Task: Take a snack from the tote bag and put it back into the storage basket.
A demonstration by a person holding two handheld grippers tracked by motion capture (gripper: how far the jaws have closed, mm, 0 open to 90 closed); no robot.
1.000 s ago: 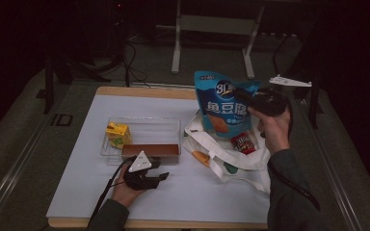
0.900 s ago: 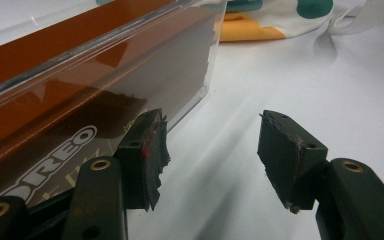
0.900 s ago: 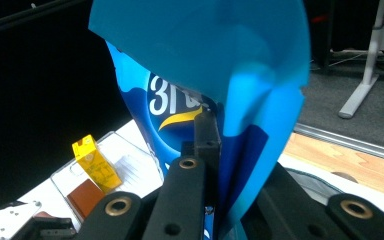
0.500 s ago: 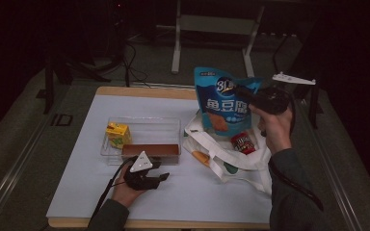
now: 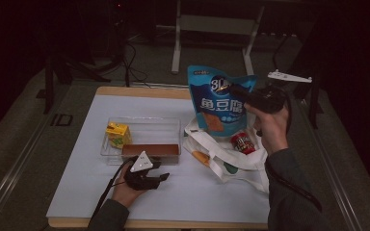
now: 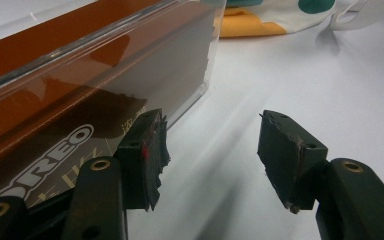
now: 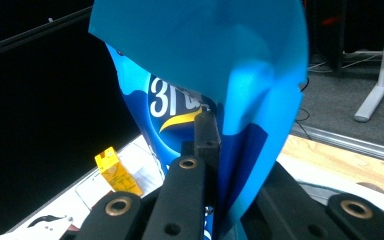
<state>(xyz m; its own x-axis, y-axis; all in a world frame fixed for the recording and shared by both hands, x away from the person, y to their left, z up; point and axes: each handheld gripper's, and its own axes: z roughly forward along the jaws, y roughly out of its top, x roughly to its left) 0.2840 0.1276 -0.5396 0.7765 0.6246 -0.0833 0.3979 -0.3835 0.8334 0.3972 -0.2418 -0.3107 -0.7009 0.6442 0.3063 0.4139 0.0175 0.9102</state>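
A clear plastic tray [image 5: 144,126] stands on the white table [image 5: 91,192]. Inside it, a small yellow carton [image 5: 117,134] stands upright at its left end, and a long brown biscuit box [image 5: 150,151] lies along the wall nearest the person. To the tray's right lies a white cloth bag [image 5: 231,161] with coloured spots, its handles spread on the table; a red can [image 5: 243,143] lies in its mouth, and an orange item [image 5: 201,157] is partly visible at its left edge.

The blue snack pouch [image 5: 218,103] is a glossy foil pack, blue with large white characters, a round emblem near the top and an orange picture panel in its lower half. It hangs upright in the air above the cloth bag's mouth, clear of the table.

The right gripper [image 5: 241,92] pinches the pouch's upper right edge, with its jaws clamped tight on the foil; in the right gripper view the blue foil [image 7: 205,70] rises from between the closed jaws.

The left gripper [image 5: 163,177] rests low at the table just in front of the tray, jaws partly apart with nothing between them. In the left gripper view, one black pad [image 6: 147,155] sits just beside the tray wall next to the biscuit box [image 6: 80,95]; whether it touches cannot be told.
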